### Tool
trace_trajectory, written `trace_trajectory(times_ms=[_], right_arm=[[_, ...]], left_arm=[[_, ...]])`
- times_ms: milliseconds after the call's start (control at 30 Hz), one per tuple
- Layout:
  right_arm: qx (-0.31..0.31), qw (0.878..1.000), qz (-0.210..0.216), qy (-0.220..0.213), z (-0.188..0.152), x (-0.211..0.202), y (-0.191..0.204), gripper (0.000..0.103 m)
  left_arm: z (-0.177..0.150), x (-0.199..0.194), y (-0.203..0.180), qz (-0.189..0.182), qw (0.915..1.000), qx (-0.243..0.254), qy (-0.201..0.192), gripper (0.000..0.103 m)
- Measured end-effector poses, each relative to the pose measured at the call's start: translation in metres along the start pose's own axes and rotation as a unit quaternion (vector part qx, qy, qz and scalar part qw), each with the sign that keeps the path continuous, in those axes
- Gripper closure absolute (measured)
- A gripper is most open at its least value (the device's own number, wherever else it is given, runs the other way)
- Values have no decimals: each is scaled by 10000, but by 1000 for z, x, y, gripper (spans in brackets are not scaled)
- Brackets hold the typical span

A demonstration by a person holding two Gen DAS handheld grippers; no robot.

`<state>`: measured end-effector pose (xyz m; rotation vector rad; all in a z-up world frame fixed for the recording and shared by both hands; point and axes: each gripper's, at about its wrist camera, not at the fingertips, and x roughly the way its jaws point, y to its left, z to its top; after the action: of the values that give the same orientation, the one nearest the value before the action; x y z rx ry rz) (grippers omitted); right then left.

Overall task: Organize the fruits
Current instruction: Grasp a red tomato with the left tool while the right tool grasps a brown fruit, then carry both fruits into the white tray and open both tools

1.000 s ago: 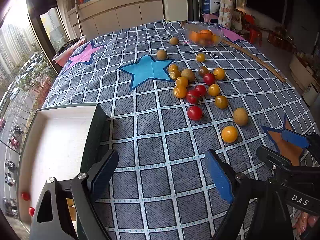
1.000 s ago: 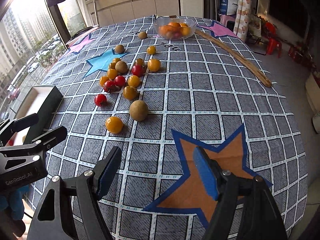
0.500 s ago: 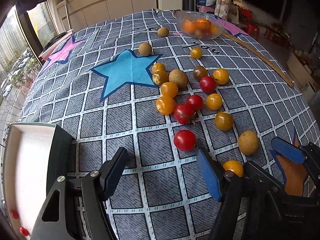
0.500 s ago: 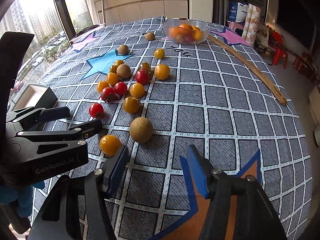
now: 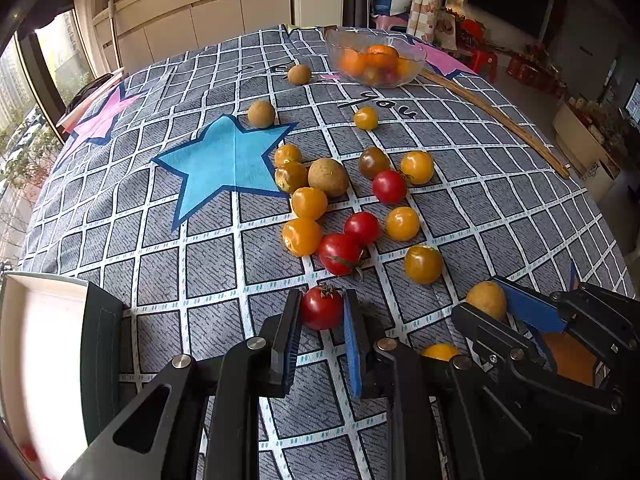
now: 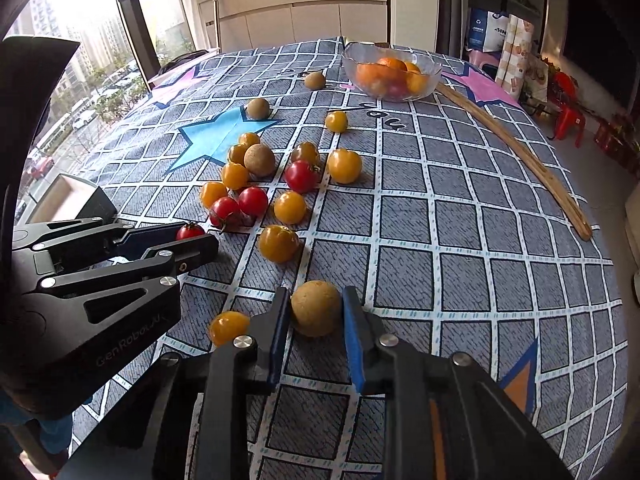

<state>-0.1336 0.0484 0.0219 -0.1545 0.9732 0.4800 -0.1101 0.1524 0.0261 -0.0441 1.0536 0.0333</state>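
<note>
Several red and yellow cherry tomatoes (image 5: 340, 236) and brown longans lie scattered on the checked tablecloth. My left gripper (image 5: 320, 310) is shut on a red tomato (image 5: 322, 307) that rests on the cloth; it also shows in the right wrist view (image 6: 190, 231). My right gripper (image 6: 316, 312) is shut on a brown longan (image 6: 316, 307), which also shows in the left wrist view (image 5: 486, 299). A yellow tomato (image 6: 228, 326) lies just left of the right gripper.
A dark box with a white inside (image 5: 44, 360) sits at the near left and holds small red fruits. A glass bowl (image 5: 376, 60) of oranges stands at the far end. A long wooden stick (image 6: 516, 152) lies along the right side.
Both grippers moved forward and down onto the fruit and closed: the left on the red tomato, the right on the longan.
</note>
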Motion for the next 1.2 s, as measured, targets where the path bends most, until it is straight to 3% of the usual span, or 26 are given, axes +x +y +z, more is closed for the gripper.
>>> trace_trajectory(times_ms=[233,767,1200], right_arm=[[247,9993,229,135,-14,-11,-3,75],[650,9966,361,366,-46,-36,1,75],[299,9986,358,266,-28,-57,43,75]], left_arm=[[-22,-15,6,-85,9999,-61,85,82],[-66,-75,23,-22,9997,13,-233,82],[-79,-121,72,180,9973,-293,-642,82]])
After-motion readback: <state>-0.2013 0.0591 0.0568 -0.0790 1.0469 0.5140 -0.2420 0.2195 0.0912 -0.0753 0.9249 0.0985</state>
